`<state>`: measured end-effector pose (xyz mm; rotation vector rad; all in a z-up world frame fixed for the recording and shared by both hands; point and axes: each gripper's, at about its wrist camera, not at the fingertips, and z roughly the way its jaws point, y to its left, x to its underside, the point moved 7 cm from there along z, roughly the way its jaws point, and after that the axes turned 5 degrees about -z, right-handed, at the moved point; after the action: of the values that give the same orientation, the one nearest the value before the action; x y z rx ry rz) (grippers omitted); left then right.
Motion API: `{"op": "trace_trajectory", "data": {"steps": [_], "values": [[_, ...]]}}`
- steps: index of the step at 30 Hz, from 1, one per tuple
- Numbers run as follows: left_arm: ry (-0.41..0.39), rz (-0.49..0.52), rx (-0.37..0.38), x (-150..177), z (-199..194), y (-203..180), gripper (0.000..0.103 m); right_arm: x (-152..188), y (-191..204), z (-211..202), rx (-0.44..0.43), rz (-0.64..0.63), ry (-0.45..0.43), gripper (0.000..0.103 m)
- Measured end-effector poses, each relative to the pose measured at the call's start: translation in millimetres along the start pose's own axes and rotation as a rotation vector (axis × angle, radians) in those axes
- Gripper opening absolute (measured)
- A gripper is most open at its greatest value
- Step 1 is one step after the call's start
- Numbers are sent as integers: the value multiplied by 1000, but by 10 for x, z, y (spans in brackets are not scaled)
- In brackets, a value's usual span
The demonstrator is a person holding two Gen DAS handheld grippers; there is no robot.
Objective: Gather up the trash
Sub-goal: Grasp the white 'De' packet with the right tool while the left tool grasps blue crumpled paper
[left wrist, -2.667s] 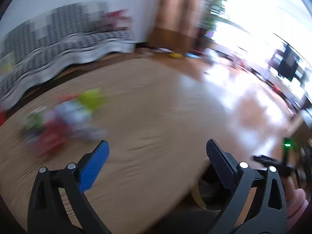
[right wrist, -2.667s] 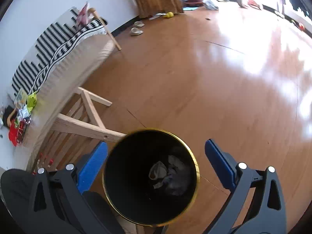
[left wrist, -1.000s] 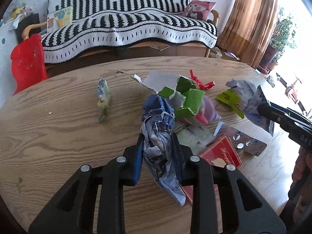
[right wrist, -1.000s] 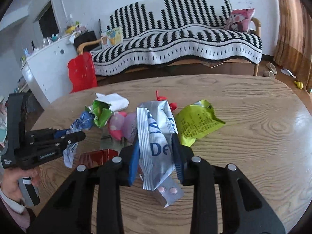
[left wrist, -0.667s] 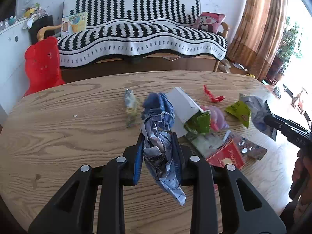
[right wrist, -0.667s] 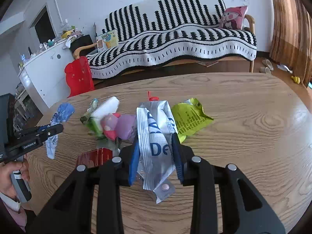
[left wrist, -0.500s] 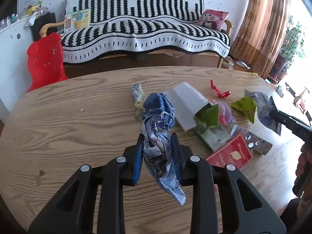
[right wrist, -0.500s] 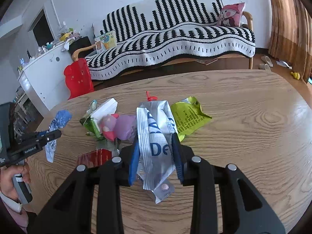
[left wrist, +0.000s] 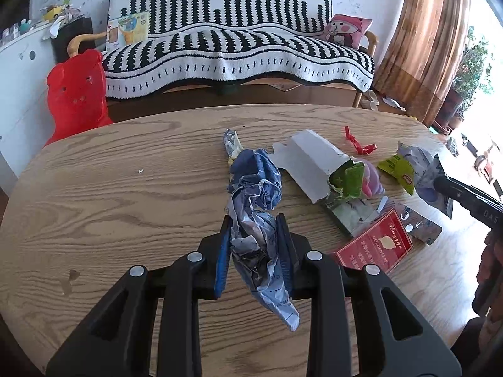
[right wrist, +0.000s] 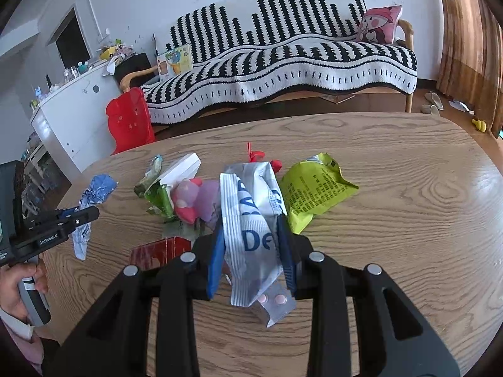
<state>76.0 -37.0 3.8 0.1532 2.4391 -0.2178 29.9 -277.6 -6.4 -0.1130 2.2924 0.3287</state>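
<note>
My left gripper [left wrist: 254, 245] is shut on a crumpled blue and white wrapper [left wrist: 256, 207], held above the wooden table [left wrist: 125, 188]; the same wrapper [right wrist: 91, 198] shows at the left of the right wrist view. My right gripper [right wrist: 251, 245] is shut on a silver packet with blue letters [right wrist: 251, 216], also lifted over the table. On the table lie a white carton [left wrist: 309, 163], a green wrapper [left wrist: 345, 177], a pink and purple piece [right wrist: 196, 199], a yellow-green bag [right wrist: 314, 193], a red box [left wrist: 374, 246], a pill blister [left wrist: 419, 227] and a red ribbon [left wrist: 358, 144].
A striped sofa [left wrist: 235, 47] stands behind the table, with a red plastic chair [left wrist: 77, 91] at its left and a white cabinet [right wrist: 72, 113] beyond. Brown curtains [left wrist: 424, 40] hang at the right. A small foil wrapper [left wrist: 232, 141] lies apart from the pile.
The left gripper has drawn back and to the left with the blue wrapper, away from the pile. The right gripper has stayed in place with the silver packet.
</note>
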Motion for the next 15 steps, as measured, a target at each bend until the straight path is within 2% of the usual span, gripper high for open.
{"op": "trace_trajectory", "data": {"steps": [11,15], "values": [[-18,-7,3,-24,-28,14,27,69,-67,-7,-4,20,27,32],[-77,-28,84,-101,-262,-211,27,14,-47,-191,-34,33,-4,32]]}}
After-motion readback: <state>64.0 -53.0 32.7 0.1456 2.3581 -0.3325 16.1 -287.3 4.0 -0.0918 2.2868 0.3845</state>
